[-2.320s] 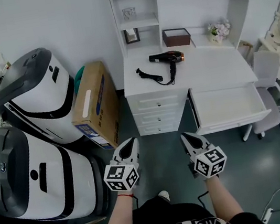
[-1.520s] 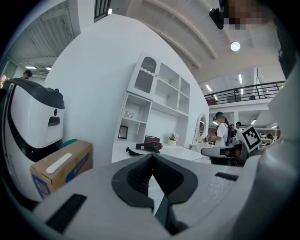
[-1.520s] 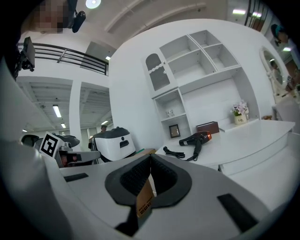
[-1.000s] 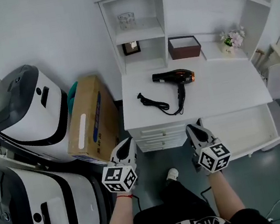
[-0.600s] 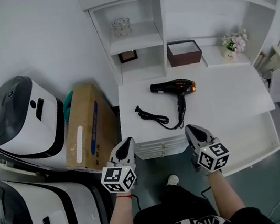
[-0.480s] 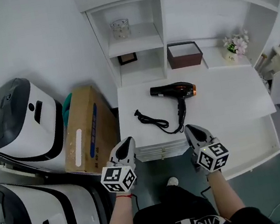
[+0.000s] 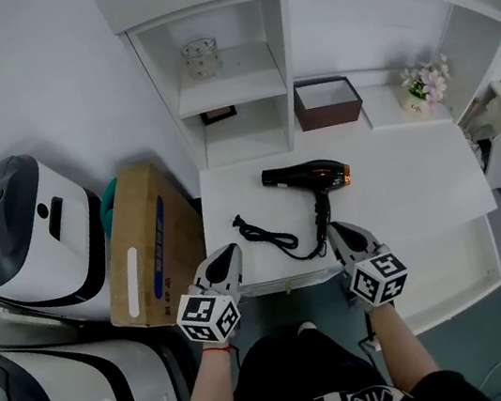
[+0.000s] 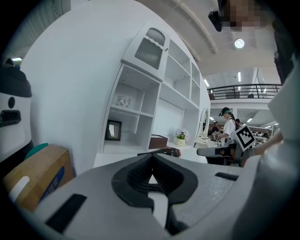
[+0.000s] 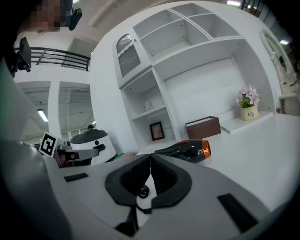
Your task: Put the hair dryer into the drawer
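- The hair dryer (image 7: 308,175) is lying on its side on the white desk top (image 7: 400,184). Its orange-ringed end is pointing right and its handle is pointing back toward us, so it's not in the drawer yet.
- Its black cord (image 7: 266,233) is snaking off the handle and running left across the desk.
- The drawer (image 7: 456,260) is standing pulled out below the right part of the desk.
- We're holding the right gripper (image 7: 337,230) at the desk's front edge, just beside the end of the handle. Its jaws are pressed together and gripping nothing, and in the right gripper view the dryer is sitting just past the tips.
- We're holding the left gripper (image 7: 227,250) at the same front edge near the cord, jaws also squeezed together on nothing.
- Further back, a brown box (image 7: 327,103) and a little flower pot (image 7: 425,84) are sitting on the rear ledge, with a picture frame (image 7: 218,114) in the cubby.
- A cardboard box (image 7: 144,246) is leaning just left of the desk.
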`<state>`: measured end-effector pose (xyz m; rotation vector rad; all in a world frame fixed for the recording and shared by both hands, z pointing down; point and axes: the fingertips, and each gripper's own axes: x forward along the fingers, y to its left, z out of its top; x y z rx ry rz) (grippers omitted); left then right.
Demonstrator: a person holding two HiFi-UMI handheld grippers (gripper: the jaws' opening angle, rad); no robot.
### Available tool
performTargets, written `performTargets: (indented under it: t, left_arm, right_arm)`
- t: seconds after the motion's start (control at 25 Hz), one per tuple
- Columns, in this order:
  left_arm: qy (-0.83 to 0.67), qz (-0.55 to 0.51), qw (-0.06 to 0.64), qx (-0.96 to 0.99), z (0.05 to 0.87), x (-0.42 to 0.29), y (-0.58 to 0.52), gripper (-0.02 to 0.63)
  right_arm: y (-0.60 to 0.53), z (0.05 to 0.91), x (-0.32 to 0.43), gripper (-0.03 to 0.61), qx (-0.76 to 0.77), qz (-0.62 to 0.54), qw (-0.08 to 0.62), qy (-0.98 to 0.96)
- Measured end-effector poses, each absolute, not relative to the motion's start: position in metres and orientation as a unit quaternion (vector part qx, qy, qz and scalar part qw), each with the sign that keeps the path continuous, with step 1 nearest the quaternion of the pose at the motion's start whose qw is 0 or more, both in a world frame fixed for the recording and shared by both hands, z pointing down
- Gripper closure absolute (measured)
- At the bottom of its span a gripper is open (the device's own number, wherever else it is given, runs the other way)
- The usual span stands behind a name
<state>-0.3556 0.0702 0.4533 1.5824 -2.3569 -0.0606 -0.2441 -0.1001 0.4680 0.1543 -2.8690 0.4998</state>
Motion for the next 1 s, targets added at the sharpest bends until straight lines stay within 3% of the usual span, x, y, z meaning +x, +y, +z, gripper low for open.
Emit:
performTargets:
  t: [0.52, 0.84, 1.0]
  left_arm:
    - [-0.748, 0.081, 0.195, 0.629, 0.502, -0.390, 0.021, 0.604]
    - [-0.688, 0.145, 0.215, 0.678, 0.527, -0.400, 0.000, 0.564]
    - [-0.646, 0.194, 0.213, 0.707, 0.534, -0.393, -0.008, 0.508]
  right_arm:
    - [-0.130, 0.508, -0.270, 0.574, 0.100, 0.190, 0.161, -0.963]
    - [-0.150, 0.525, -0.287, 0.574, 0.131, 0.194, 0.188, -0.954]
    - [-0.158, 0.533, -0.291, 0.574, 0.145, 0.195, 0.207, -0.948]
